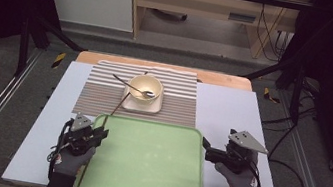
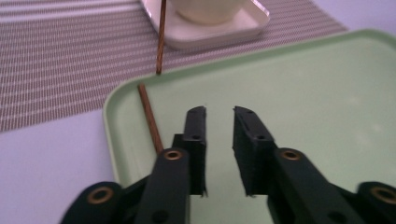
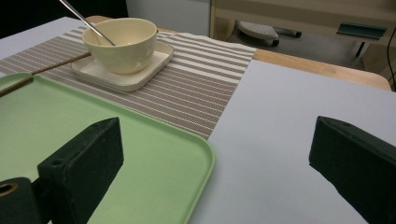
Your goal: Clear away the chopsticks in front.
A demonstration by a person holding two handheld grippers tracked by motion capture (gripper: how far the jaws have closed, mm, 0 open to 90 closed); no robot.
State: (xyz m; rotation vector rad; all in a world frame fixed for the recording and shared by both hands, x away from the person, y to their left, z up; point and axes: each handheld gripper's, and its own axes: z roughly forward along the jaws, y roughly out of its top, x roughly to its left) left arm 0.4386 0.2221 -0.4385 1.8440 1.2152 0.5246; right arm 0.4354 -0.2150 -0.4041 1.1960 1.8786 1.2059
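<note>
Clearing the place setting onto the tray (image 1: 140,180) looks to be the work in hand, and one chopstick (image 2: 150,119) already lies in the tray along its left wall. The left gripper (image 1: 99,135) hovers just beside that chopstick with its jaws a narrow gap apart and nothing between them. The right gripper (image 1: 206,149) waits at the tray's right edge, jaws wide and empty.

I judge the next move to be fetching the second chopstick (image 1: 121,104), which leans from the saucer (image 1: 141,106) across the mat (image 1: 181,101); so thin a rod calls for a careful pinch.

Pale green with rounded corners and a low rim, the tray is smooth. By contrast, the mat is woven and striped. A glossy cream bowl (image 1: 145,88) holds a slim metal spoon (image 1: 130,85).
</note>
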